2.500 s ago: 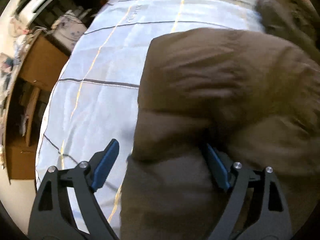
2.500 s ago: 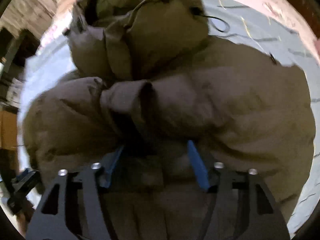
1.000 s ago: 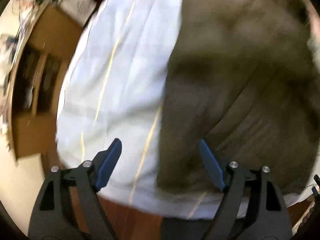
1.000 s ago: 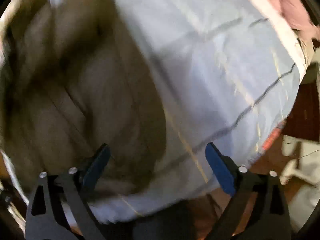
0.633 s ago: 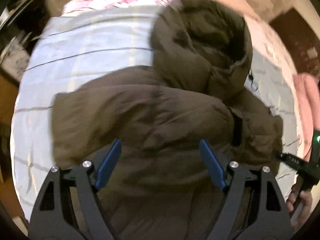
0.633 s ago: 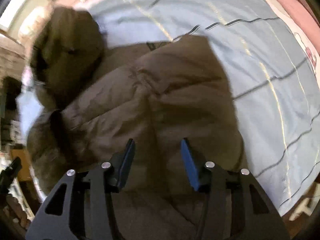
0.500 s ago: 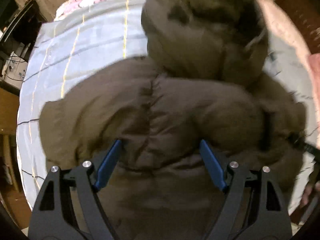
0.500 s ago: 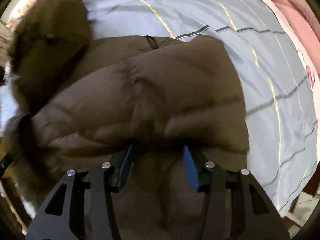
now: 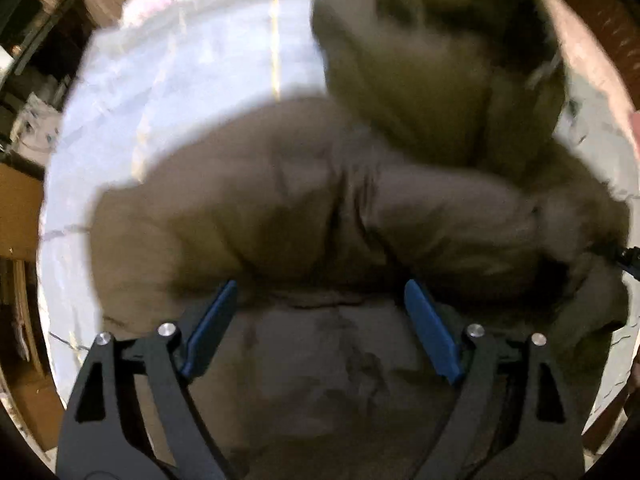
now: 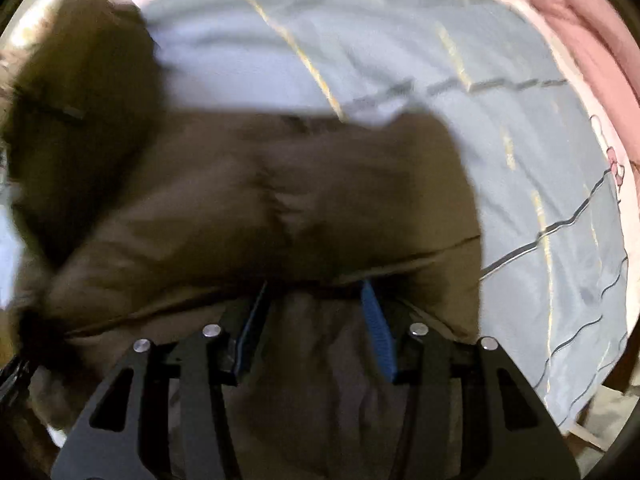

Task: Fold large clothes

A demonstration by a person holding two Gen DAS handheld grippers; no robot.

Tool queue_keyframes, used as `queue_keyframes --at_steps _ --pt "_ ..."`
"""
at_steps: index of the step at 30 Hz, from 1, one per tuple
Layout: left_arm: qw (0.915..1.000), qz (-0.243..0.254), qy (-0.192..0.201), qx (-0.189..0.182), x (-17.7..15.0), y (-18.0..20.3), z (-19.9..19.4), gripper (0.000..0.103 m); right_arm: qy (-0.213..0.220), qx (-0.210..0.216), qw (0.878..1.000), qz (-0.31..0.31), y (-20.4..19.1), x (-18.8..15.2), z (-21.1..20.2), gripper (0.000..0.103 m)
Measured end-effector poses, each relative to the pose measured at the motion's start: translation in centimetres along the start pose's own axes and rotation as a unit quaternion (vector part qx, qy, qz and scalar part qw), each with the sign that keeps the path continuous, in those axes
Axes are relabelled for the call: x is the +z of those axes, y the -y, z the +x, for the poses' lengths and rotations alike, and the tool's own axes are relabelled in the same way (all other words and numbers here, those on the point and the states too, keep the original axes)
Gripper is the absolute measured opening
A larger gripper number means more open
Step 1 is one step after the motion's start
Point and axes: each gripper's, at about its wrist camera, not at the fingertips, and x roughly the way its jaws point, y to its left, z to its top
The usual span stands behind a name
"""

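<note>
A big olive-brown padded jacket [image 9: 320, 216] with a hood [image 9: 436, 64] lies on a pale blue checked bed sheet [image 9: 180, 80]. My left gripper [image 9: 320, 300] is open, its blue pads wide apart over the jacket's lower part, with a fold of the jacket just beyond the fingertips. In the right wrist view the jacket [image 10: 280, 192] fills the left and middle. My right gripper [image 10: 316, 292] has its jaws partly closed with jacket fabric between the pads; both views are blurred, so the grip is unclear.
The bed sheet [image 10: 440, 80] stretches to the right, with a pink blanket [image 10: 584, 32] at its far edge. Wooden furniture [image 9: 20, 208] and dark shelves stand left of the bed. The other gripper's tip [image 9: 628, 256] shows at the right edge.
Both grippers have come lower and closer onto the jacket. The jacket's upper fold now sits right at both sets of fingertips. Gaps between the jaws look unchanged over the last half second.
</note>
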Motion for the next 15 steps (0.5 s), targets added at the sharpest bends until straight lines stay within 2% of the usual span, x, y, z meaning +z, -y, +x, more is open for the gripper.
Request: queue_keyframes --at_steps 2,4,5,6,9,11,12,14,15 --pt "0.9996 0.002 0.026 0.009 0.5 -0.8 -1.4 0.090 0.014 0.053 0.998 -0.018 -2.3 0.1 -1.7 0.050" --pt "0.9990 -0.003 0.027 0.034 0.9 -2.2 -1.4 0.090 0.004 0.117 0.993 -0.036 -4.9 -0.2 -2.4 0.050" --pt "0.9983 -0.009 0.019 0.053 1.1 -3.1 -0.9 0.090 -0.005 0.158 0.986 -0.060 -7.5 -0.6 -2.6 0.050" --pt "0.9974 -0.018 0.009 0.069 1.3 -3.8 -0.3 0.090 -0.008 0.180 0.980 -0.080 -9.0 -0.7 -2.9 0.050" --pt "0.9960 -0.051 0.000 0.074 0.9 -6.9 -0.5 0.090 -0.016 0.268 0.955 -0.125 -15.1 -2.0 -3.8 0.050" --pt "0.9954 -0.067 0.001 0.069 0.2 -8.9 -0.6 0.090 -0.023 0.284 0.945 -0.158 -17.7 -2.3 -3.1 0.050" --pt "0.9951 -0.070 -0.008 0.070 -0.2 -9.6 -0.3 0.090 -0.037 0.272 0.946 -0.174 -19.1 -2.5 -2.2 0.050" --pt "0.9938 -0.069 -0.032 0.081 -1.3 -10.5 1.2 0.090 -0.059 0.234 0.955 -0.173 -19.8 -2.7 0.4 0.050" --pt "0.9922 -0.071 -0.044 0.093 -1.7 -10.9 2.1 0.090 -0.063 0.207 0.963 -0.163 -19.4 -2.5 2.1 0.046"
